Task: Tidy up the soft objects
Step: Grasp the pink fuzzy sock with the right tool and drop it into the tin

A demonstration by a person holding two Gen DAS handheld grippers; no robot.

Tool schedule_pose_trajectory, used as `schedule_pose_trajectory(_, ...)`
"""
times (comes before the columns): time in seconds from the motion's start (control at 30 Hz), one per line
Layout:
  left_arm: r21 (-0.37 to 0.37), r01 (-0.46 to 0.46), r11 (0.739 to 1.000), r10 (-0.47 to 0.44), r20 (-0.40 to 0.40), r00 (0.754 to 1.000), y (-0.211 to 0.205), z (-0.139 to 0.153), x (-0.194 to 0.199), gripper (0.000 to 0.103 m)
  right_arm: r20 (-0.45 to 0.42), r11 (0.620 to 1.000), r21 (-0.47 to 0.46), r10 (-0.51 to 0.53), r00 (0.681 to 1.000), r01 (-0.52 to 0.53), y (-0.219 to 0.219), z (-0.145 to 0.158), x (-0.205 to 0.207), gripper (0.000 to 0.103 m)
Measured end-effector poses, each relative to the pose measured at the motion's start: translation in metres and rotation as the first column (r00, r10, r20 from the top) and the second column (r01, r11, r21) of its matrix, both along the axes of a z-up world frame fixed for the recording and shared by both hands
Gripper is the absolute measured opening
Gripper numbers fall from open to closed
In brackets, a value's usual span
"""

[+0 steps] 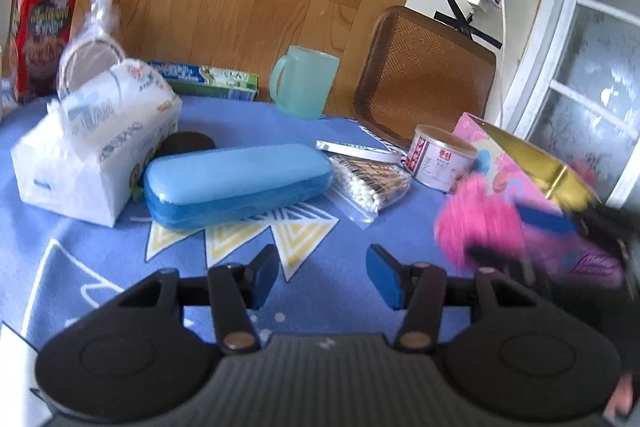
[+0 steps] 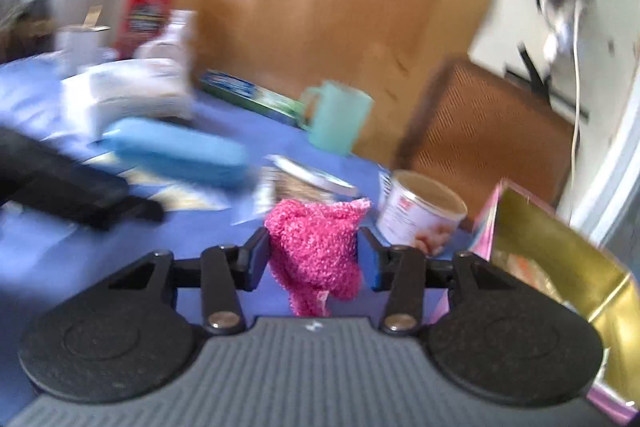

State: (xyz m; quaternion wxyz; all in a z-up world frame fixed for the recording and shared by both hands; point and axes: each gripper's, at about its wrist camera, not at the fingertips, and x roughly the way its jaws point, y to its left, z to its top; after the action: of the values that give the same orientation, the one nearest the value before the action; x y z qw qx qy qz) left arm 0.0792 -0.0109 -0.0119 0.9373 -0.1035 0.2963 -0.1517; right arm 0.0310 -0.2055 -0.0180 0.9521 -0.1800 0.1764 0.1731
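A pink fluffy cloth (image 2: 314,251) hangs between the fingers of my right gripper (image 2: 315,261), which is shut on it and holds it above the blue tablecloth (image 2: 208,235). In the left wrist view the same pink cloth (image 1: 476,227) is a blur at the right, in the right gripper (image 1: 516,235), just in front of an open pink box (image 1: 500,163) with a gold inside (image 2: 540,239). My left gripper (image 1: 322,271) stands open over the tablecloth (image 1: 328,235) with nothing between its blue pads (image 1: 384,275).
On the table stand a tissue pack (image 1: 88,155), a blue hard case (image 1: 236,183), a bag of cotton swabs (image 1: 372,187), a tin can (image 1: 440,159), a green mug (image 1: 304,83), a toothpaste box (image 1: 212,79) and a cereal box (image 1: 44,23). A woven tray (image 1: 424,75) leans on the wooden panel.
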Motion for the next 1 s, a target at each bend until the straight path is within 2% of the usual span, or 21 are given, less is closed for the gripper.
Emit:
schedule_pose_trajectory(0.07,-0.015,0.016,1.000,-0.017,-0.023,1.000,0.000,-0.001,0.003,0.051,-0.043,0.999,0.028,0.046,0.998,-0.045,0.000,-0.006,-0.017,0.062)
schedule_pose_trajectory(0.1,-0.024,0.031,0.999,-0.032,-0.031,0.999,0.000,-0.001,0.003,0.051,-0.052,0.998,0.043,0.056,0.997,-0.053,-0.001,-0.008,-0.024,0.070)
schedule_pose_trajectory(0.13,-0.030,0.039,0.999,-0.040,-0.030,0.999,0.001,-0.001,0.001,0.052,-0.059,0.997,0.057,0.059,0.997,-0.056,-0.002,-0.010,-0.027,0.072)
schedule_pose_trajectory(0.23,-0.059,0.078,0.995,-0.080,-0.033,0.996,-0.002,0.004,-0.008,0.058,-0.085,0.993,0.107,0.048,0.995,-0.039,-0.012,-0.014,-0.027,0.074)
schedule_pose_trajectory(0.37,-0.096,0.152,0.984,-0.157,-0.041,0.987,-0.012,0.012,-0.021,0.058,-0.180,0.980,0.200,0.046,0.983,-0.009,-0.020,-0.024,-0.014,0.074)
schedule_pose_trajectory(0.47,-0.099,0.185,0.978,-0.192,-0.073,0.979,-0.022,0.008,-0.023,0.056,-0.199,0.969,0.248,0.071,0.977,-0.020,-0.017,-0.029,-0.012,0.069)
schedule_pose_trajectory(0.5,-0.106,0.190,0.976,-0.201,-0.095,0.975,-0.027,0.005,-0.022,0.055,-0.196,0.964,0.264,0.081,0.977,-0.027,-0.017,-0.030,-0.012,0.055)
schedule_pose_trajectory(0.53,-0.123,0.193,0.973,-0.207,-0.106,0.973,-0.029,0.003,-0.020,0.050,-0.194,0.962,0.272,0.080,0.978,-0.025,-0.017,-0.029,-0.013,0.051)
schedule_pose_trajectory(0.6,-0.133,0.215,0.968,-0.229,-0.102,0.968,-0.036,0.010,-0.018,0.038,-0.170,0.962,0.274,0.059,0.984,-0.011,-0.019,-0.027,-0.014,0.049)
schedule_pose_trajectory(0.77,-0.072,0.333,0.940,-0.333,0.009,0.943,-0.079,0.054,-0.010,0.036,-0.022,0.948,0.310,-0.067,0.998,0.070,-0.051,-0.001,-0.024,0.049)
schedule_pose_trajectory(0.87,-0.021,0.406,0.913,-0.404,0.068,0.912,-0.120,0.075,-0.001,0.036,0.034,0.934,0.321,-0.175,0.984,0.155,-0.076,0.012,-0.023,0.049)
schedule_pose_trajectory(1.0,0.026,0.455,0.890,-0.455,0.092,0.886,-0.172,0.082,0.016,0.037,0.029,0.906,0.315,-0.307,0.951,0.282,-0.110,0.019,-0.008,0.049)
